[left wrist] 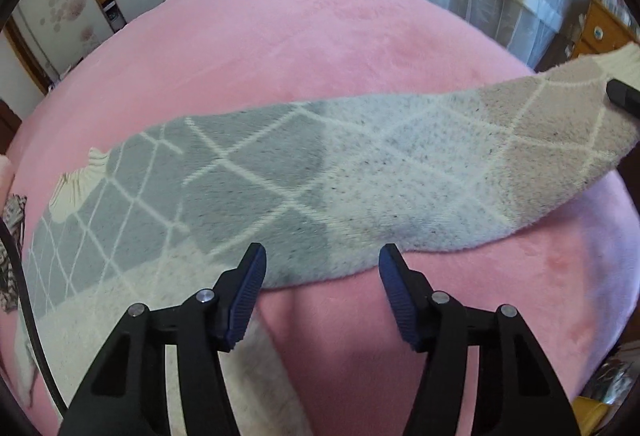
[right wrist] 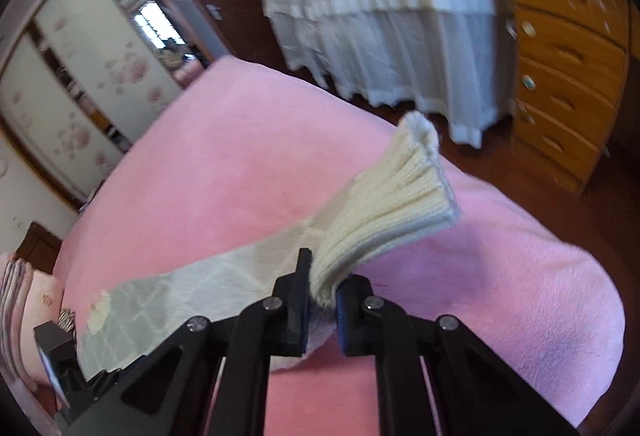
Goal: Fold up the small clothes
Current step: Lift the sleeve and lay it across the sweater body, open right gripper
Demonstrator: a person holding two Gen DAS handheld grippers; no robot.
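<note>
Evidently the fold is only starting. At the lower middle of the left wrist view, the left gripper (left wrist: 322, 268) hangs with fingers wide, holding nothing, over the near edge of the argyle sock (left wrist: 320, 171), which stretches across the pink blanket (left wrist: 280, 35). Toward the right, its cream cuff (right wrist: 384, 203) is raised, pinched in the right gripper (right wrist: 322, 292). Next, likely, the cuff travels toward the toe while the left pins the middle.

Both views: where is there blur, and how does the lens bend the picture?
Left wrist view: the sock is rather sharp, and the pink blanket bulges like a dome. Right wrist view: the dresser and white curtain are smeared by motion; the cuff is clearer.
</note>
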